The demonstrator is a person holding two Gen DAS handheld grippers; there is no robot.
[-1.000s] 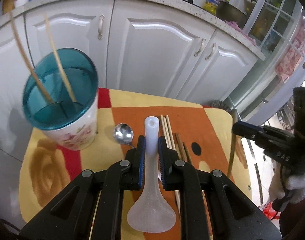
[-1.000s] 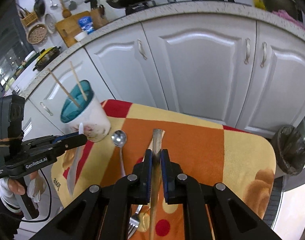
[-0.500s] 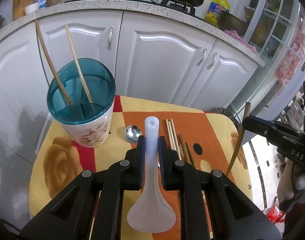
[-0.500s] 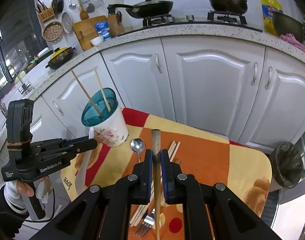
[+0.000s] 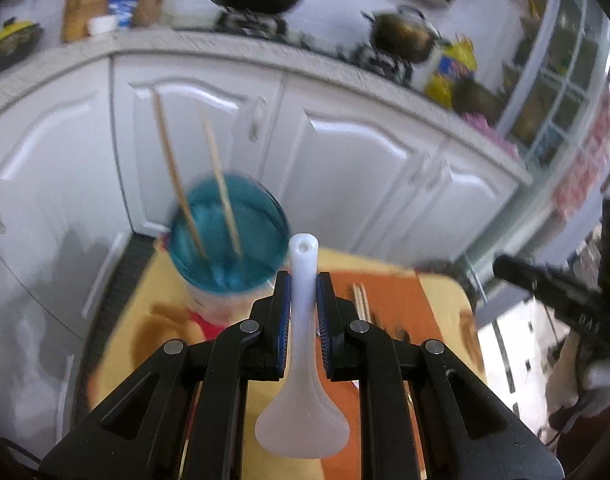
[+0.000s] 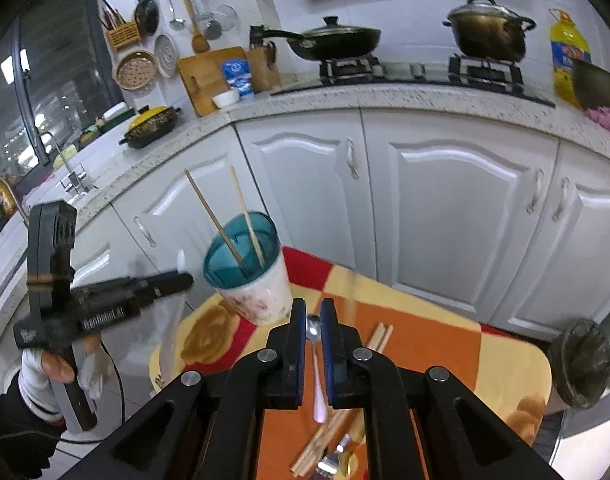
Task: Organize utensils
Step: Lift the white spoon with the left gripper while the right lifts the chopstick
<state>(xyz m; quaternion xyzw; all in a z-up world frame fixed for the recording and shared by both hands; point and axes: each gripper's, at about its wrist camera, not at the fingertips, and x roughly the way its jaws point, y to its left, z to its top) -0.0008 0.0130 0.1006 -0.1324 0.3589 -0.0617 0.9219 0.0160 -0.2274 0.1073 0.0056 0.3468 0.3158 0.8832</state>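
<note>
Left gripper point(image 5: 304, 280): we see it clamped on the white paddle point(image 5: 303, 400).
Paddle: handle between the pads, holed end poking past the fingertips, blade hanging back under the fingers; held above the table point(image 5: 405, 292), near the cup point(image 5: 225, 236).
Cup: at the table's far left corner, with two chopsticks point(image 5: 177, 184) standing in it.
Right gripper point(image 6: 313, 312): jaws nearly together; we make out nothing between them.
Spoon point(image 6: 313, 328): flat on the table, beyond that gap.

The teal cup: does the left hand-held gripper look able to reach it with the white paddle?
Probably yes. The left hand-held gripper, shut on the white paddle, is close to the teal cup; nothing lies between, and only two chopsticks stand inside.
</note>
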